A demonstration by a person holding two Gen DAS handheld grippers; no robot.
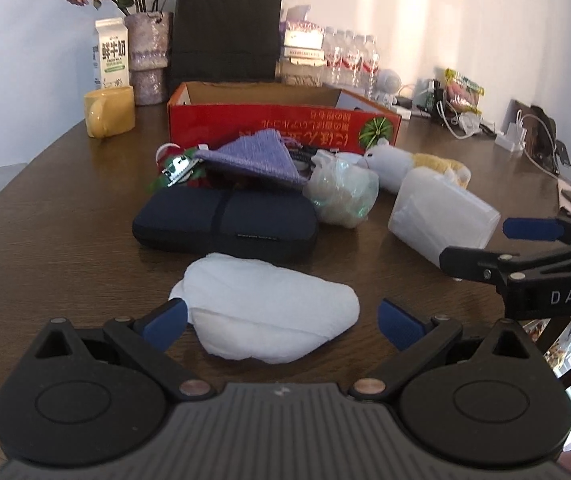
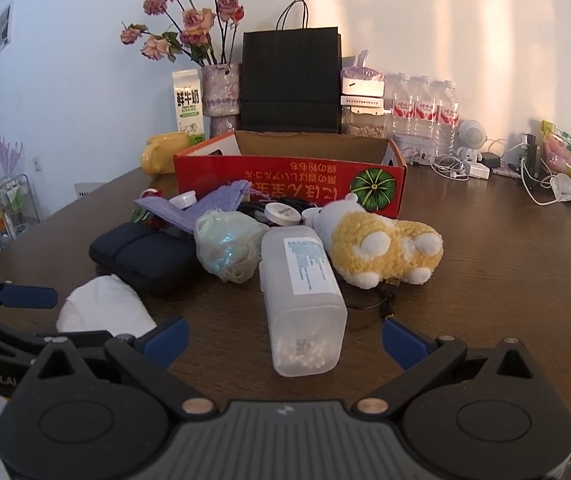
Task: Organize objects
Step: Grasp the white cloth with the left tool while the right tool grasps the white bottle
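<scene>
Clutter piled before the open red cardboard box point(image 2: 291, 178) on the dark wooden counter point(image 2: 485, 248).

We see a frosted plastic bottle with a white label point(image 2: 303, 296) lying just ahead of our right claw point(image 2: 285, 338), whose fingers are spread wide around nothing. Our left claw point(image 1: 281, 324), equally agape, flanks a crumpled white cloth point(image 1: 269, 312). Behind it lies a navy zip case point(image 1: 225, 222), and a yellow-and-white plush toy point(image 2: 381, 246) rests beside the bottle.

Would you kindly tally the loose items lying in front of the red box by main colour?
White or translucent: 3, the folded white cloth, plastic container, knotted plastic bag
Purple: 1, knitted purple cloth
Dark navy: 1, zip case
Yellow and white: 1, plush toy
Total: 6
</scene>
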